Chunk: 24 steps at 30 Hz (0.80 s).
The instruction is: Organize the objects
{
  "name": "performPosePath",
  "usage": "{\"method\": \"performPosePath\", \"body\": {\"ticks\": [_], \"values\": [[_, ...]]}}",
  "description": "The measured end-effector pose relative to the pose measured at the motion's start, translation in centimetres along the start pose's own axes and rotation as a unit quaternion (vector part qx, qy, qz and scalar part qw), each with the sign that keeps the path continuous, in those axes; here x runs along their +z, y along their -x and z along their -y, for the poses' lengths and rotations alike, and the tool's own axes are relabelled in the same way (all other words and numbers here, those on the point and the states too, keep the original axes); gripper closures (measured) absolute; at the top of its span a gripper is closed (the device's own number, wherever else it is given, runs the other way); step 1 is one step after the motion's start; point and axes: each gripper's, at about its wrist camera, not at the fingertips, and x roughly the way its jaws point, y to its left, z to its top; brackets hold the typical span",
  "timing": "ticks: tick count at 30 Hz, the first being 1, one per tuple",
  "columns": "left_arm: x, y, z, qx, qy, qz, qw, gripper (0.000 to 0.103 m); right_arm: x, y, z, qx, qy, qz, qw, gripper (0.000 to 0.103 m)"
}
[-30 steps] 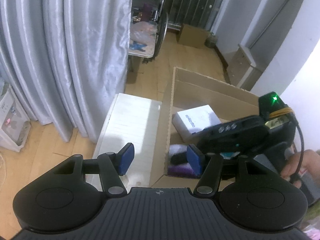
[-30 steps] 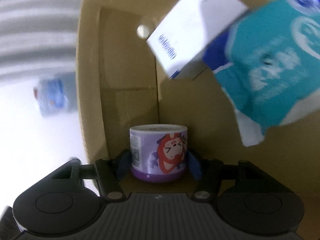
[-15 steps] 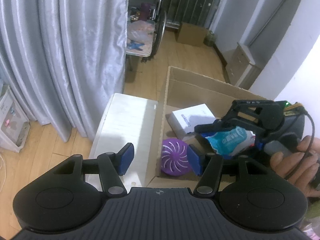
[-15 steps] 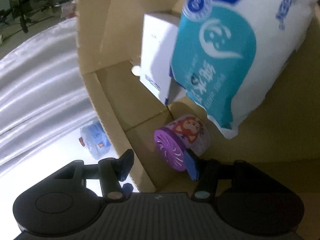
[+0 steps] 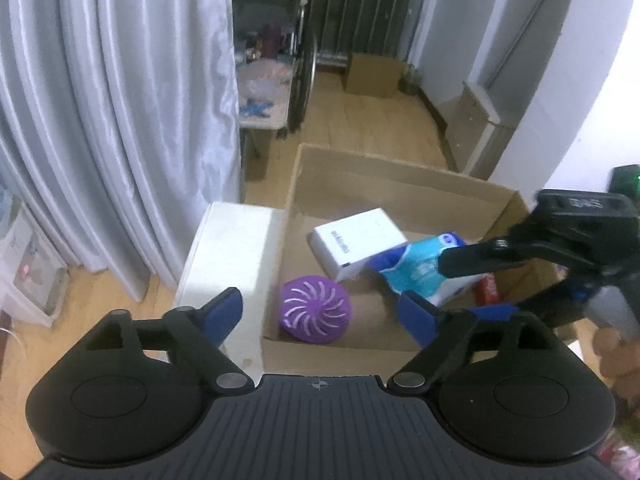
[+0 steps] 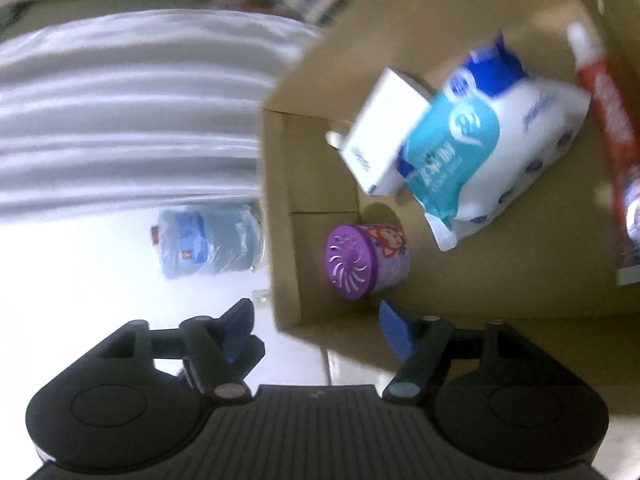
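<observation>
While both hand-held grippers gape empty, purple canister [image 5: 315, 309] in cardboard box [image 5: 400, 184], beside tissue pack [image 6: 480, 152].

1. The cardboard box [image 5: 400, 192] stands open-topped.
2. The purple air-freshener tub [image 5: 316, 309] stands upright in its near left corner, slotted lid up.
3. The white carton [image 5: 356, 242] lies flat, touching the teal-and-white tissue pack [image 5: 420, 268].
4. The red tube [image 6: 612, 120] lies along the box's wall.

curtain [image 5: 120, 128] grey (satin) | floor [image 5: 360, 120] wood | wall [image 5: 580, 60] white
</observation>
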Motion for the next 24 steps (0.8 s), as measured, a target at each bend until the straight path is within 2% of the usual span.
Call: {"method": "performPosePath", "body": {"ticks": [1,3,4,7,10,12,14,17,18,20,24], "values": [[-0.3,0.6,0.7,0.004,-0.003,0.009,0.9999,0.014,-0.8,1.1,-0.5,-0.005,0.025,0.015,1.000,0.023],[-0.9,2.1,2.0,0.016,-0.007,0.032,0.9993,0.003,-2.2,2.7,-1.4,-0.022,0.077,0.046,0.996,0.019],[-1.3,2.9,2.7,0.023,-0.010,0.046,0.9986,0.002,-3.3,3.9,-1.7,-0.038,0.104,0.066,0.992,0.016],[-2.7,5.6,4.6,0.033,-0.015,0.091,0.9952,0.000,-6.4,7.1,-2.6,-0.077,0.176,0.124,0.973,0.012],[-4.2,7.9,6.0,0.042,-0.004,0.117,0.9923,0.000,-9.3,9.6,-3.4,-0.108,0.231,0.171,0.952,0.009],[-5.1,9.0,7.0,0.066,0.005,0.126,0.9898,0.000,-11.0,11.1,-4.0,-0.130,0.263,0.201,0.935,0.007],[-5.9,9.7,8.0,0.108,0.008,0.131,0.9855,0.000,-12.8,12.7,-4.9,-0.150,0.294,0.232,0.915,0.004],[-6.8,10.3,9.5,0.174,-0.016,0.129,0.9761,0.000,-15.4,14.4,-6.2,-0.178,0.340,0.284,0.879,0.000],[-7.0,10.4,9.9,0.183,-0.025,0.122,0.9752,0.000,-16.1,14.8,-6.6,-0.189,0.350,0.300,0.867,0.000],[-7.3,10.2,10.2,0.175,-0.036,0.109,0.9779,0.000,-17.5,15.3,-7.3,-0.213,0.372,0.331,0.841,0.000],[-7.8,9.6,11.0,0.156,-0.074,0.104,0.9795,0.000,-19.1,15.4,-8.3,-0.252,0.399,0.361,0.804,0.000]]}}
